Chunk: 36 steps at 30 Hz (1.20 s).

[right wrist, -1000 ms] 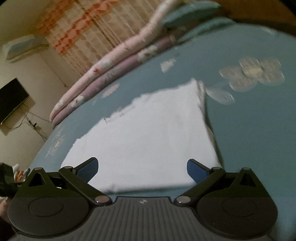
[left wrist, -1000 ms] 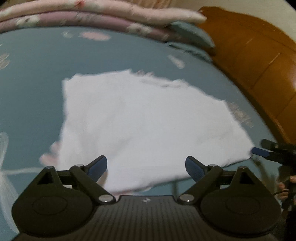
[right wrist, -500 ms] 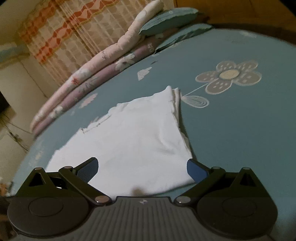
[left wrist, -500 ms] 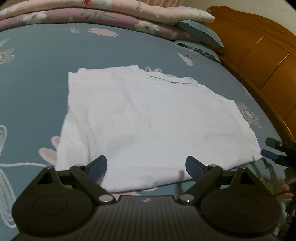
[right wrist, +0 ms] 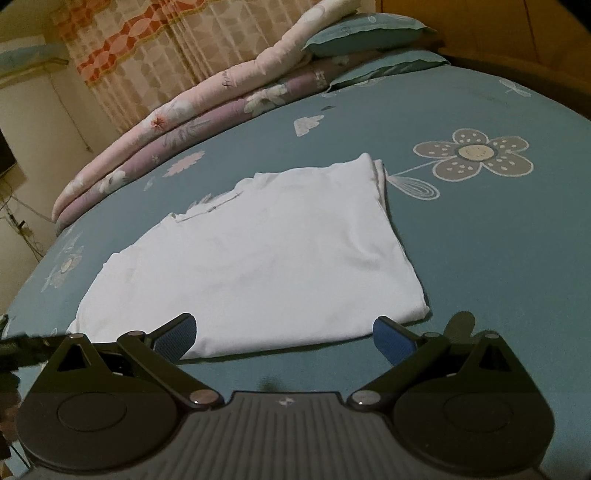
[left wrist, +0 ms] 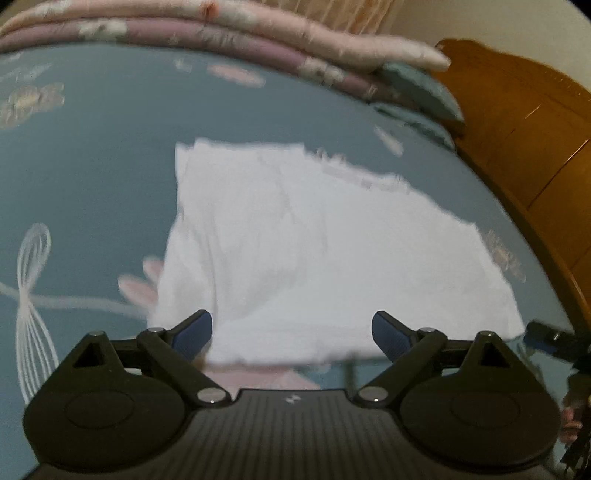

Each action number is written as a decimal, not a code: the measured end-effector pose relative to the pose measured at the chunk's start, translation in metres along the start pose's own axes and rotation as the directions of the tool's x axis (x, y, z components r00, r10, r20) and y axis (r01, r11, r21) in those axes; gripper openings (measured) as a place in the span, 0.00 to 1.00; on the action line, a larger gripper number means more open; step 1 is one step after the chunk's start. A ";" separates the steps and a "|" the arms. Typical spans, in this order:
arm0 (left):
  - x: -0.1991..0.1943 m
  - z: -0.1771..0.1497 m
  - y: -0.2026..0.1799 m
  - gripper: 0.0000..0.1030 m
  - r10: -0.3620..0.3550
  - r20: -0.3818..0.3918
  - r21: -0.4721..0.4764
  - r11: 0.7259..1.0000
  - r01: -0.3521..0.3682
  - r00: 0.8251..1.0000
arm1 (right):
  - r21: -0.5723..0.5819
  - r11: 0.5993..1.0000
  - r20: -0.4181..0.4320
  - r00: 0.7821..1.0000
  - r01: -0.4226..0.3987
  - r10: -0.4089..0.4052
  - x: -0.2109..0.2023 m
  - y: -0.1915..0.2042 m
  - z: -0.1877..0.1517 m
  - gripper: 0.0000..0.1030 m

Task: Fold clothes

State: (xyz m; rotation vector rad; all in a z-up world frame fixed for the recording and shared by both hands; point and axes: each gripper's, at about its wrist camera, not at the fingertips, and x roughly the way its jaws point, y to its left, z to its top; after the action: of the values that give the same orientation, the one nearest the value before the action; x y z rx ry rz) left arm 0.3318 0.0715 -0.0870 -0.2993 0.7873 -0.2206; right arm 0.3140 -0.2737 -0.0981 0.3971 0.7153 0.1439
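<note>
Covering bed: flowered teal sheet [right wrist: 498, 258]

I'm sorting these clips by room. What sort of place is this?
Most likely a bedroom. A white garment lies on a teal flower-print bedsheet, with rolled pink and purple quilts, a teal pillow and a wooden headboard behind.

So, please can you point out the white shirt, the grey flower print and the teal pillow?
white shirt [right wrist: 266, 266], right wrist view, middle of the flat cloth.
grey flower print [right wrist: 474, 152], right wrist view, the pale centre.
teal pillow [right wrist: 365, 33], right wrist view, its front side.
</note>
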 end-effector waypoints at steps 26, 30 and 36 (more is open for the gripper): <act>-0.003 -0.010 -0.086 0.89 0.139 0.042 0.779 0.615 -0.120 0.989 | -0.566 0.823 -0.035 0.996 0.049 -0.083 -0.016 0.056 0.019 1.00; 0.017 -0.050 -0.124 0.89 0.139 0.094 0.945 0.299 -0.132 0.986 | -0.762 0.646 -0.037 0.994 0.036 -0.100 0.004 0.092 0.001 1.00; 0.046 -0.074 -0.155 0.89 0.101 0.144 0.983 0.096 -0.154 0.984 | -0.923 0.385 -0.026 0.996 0.008 -0.083 0.043 0.137 -0.034 1.00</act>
State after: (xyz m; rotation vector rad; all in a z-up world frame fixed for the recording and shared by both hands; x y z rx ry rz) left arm 0.2966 -0.1008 -0.1137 1.1389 0.4428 -0.5445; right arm 0.3248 -0.1267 -0.0924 -0.7521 0.6013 0.4875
